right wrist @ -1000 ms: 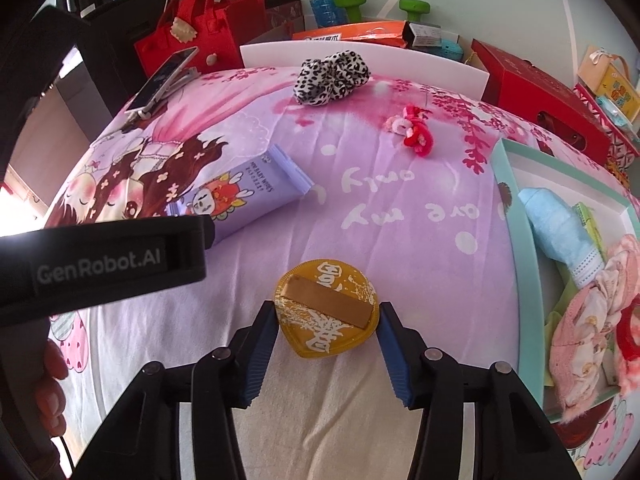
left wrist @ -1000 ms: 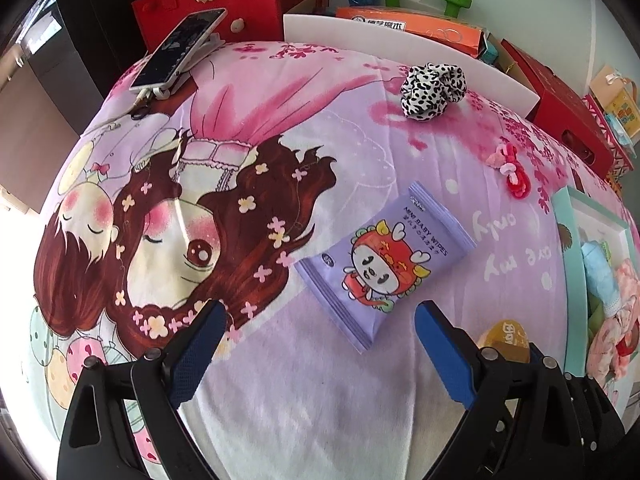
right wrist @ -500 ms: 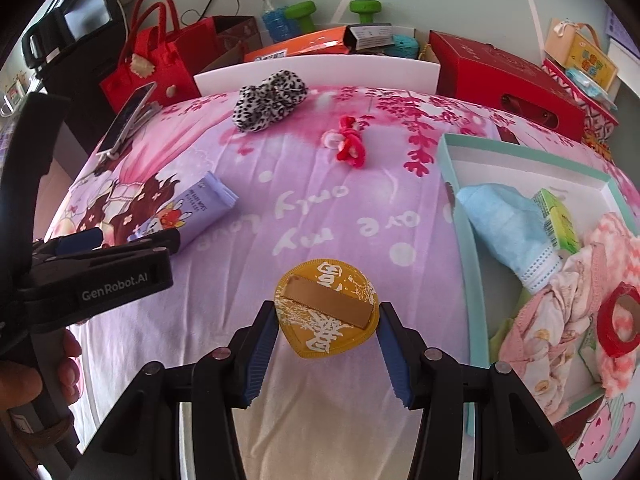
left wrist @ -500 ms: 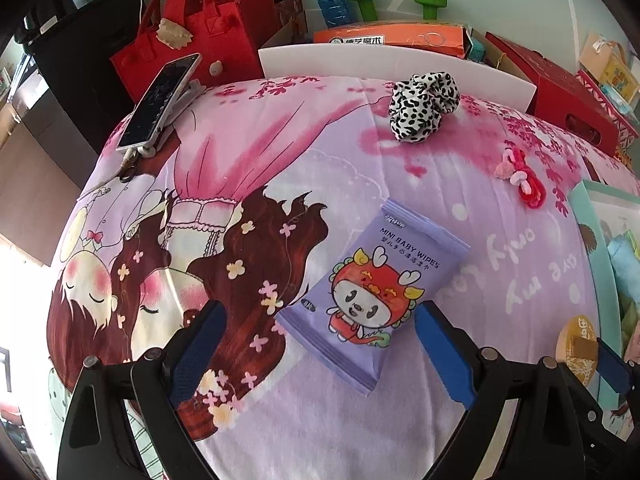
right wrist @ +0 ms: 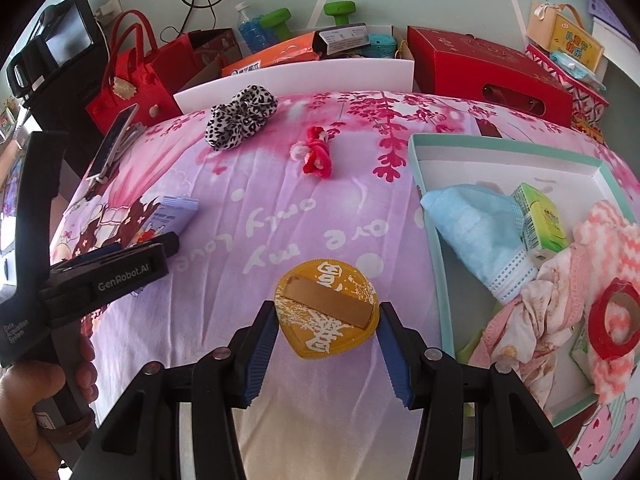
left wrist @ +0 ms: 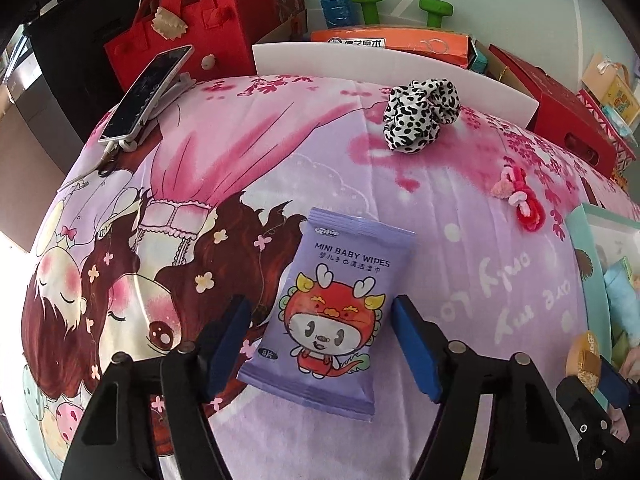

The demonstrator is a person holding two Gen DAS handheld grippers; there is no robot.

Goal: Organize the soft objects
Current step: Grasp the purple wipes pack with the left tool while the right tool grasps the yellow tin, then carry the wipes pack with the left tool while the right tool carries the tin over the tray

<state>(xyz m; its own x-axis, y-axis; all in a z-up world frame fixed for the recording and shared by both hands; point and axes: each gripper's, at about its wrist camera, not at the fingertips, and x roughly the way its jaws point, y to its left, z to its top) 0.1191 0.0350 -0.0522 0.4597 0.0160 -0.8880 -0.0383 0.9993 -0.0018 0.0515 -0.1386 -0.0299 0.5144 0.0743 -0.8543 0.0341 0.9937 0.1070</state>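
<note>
Left wrist view: left hand-held gripper point(left wrist: 320, 344) hanging open, jaws straddling baby wipes pack point(left wrist: 332, 312) lying flat on bedsheet point(left wrist: 460, 208), likely lining up grasp. Right hand-held gripper point(right wrist: 327, 342) clamping yellow heart-shaped pad point(right wrist: 328, 316), probably heading for teal box point(right wrist: 436, 256) beside it.

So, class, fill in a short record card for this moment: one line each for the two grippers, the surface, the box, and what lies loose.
left gripper: open, fingers either side of the wipes pack, not closed on it
right gripper: shut on the yellow pad
surface: cartoon bedsheet
box: on the right, holds a blue face mask, pink cloths, a green carton, red tape roll
loose on sheet: spotted scrunchie, red hair tie, phone
</note>
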